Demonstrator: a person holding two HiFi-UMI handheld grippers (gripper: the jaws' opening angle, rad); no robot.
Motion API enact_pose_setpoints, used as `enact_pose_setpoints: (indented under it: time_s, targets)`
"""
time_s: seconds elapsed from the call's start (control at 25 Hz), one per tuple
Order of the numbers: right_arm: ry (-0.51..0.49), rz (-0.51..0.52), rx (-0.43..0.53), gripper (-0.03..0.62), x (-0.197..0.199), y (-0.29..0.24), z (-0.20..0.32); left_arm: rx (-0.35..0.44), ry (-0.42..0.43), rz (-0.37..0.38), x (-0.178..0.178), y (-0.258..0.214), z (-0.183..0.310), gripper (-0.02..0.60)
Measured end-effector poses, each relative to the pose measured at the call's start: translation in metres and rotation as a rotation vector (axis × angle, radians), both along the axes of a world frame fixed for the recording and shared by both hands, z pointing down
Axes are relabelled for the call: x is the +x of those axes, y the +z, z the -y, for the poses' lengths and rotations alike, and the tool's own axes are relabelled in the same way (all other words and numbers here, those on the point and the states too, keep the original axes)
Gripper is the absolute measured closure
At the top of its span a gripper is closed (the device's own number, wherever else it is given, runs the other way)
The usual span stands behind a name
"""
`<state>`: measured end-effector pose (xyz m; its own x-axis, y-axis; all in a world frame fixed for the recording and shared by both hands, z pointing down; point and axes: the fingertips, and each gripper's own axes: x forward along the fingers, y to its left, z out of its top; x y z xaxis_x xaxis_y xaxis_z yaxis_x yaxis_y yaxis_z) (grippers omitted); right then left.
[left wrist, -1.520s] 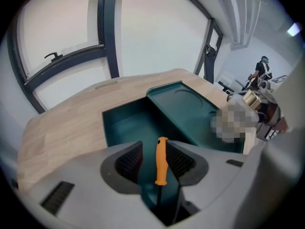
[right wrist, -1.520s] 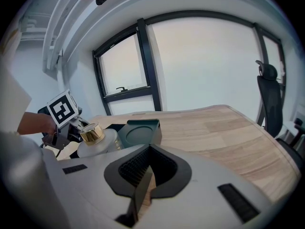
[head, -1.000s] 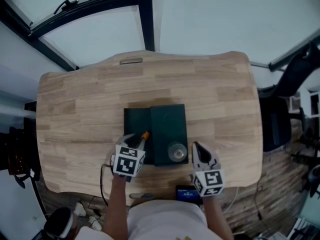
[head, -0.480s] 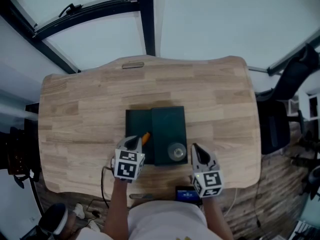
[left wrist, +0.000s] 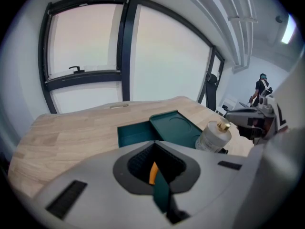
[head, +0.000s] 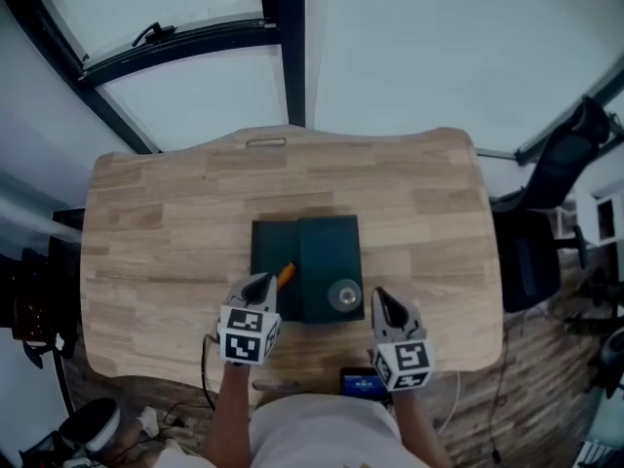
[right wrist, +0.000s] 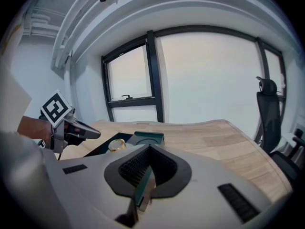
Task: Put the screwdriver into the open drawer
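Note:
A dark green box [head: 330, 261] stands in the middle of the wooden table [head: 156, 232], its open drawer [head: 271, 252] on the left side. My left gripper [head: 261, 283] hovers at the drawer's near end, shut on the screwdriver, whose orange handle [head: 285, 275] sticks out toward the drawer. In the left gripper view the orange screwdriver [left wrist: 153, 171] sits between the closed pads, with the drawer [left wrist: 136, 133] beyond. My right gripper [head: 382, 302] hangs to the right of the box, shut and empty. The right gripper view shows the left gripper [right wrist: 90, 133] over the box [right wrist: 147, 138].
A pale round bottle with a gold cap [head: 343, 295] stands on the box's near right corner. A small blue-screened device [head: 363, 383] lies at the table's near edge. A black chair [head: 561, 174] stands off the right side, and a person [left wrist: 261, 87] stands far off.
The left gripper has lifted a little and drawn back toward me with the orange screwdriver at its tip. The right gripper has risen slightly.

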<state>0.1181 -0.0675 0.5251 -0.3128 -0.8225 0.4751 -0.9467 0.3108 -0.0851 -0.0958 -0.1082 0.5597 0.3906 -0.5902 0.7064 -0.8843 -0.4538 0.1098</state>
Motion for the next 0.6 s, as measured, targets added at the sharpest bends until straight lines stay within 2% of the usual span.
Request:
enact_pose_setpoints:
  time_s: [0.16,0.44,0.6]
  targets:
    - [0.005,-0.01,0.041,0.597,-0.001,-0.016,-0.003,0.073,-0.011,-0.011,-0.005,-0.019,-0.005,0.583]
    - [0.018,-0.01,0.097,0.598,-0.001,-0.042,-0.008,0.185,0.001,0.041,-0.008,-0.042,-0.014,0.581]
    - [0.032,-0.018,0.14,0.597,-0.002,-0.056,-0.013,0.21,-0.023,-0.027,-0.007,-0.056,-0.02,0.581]
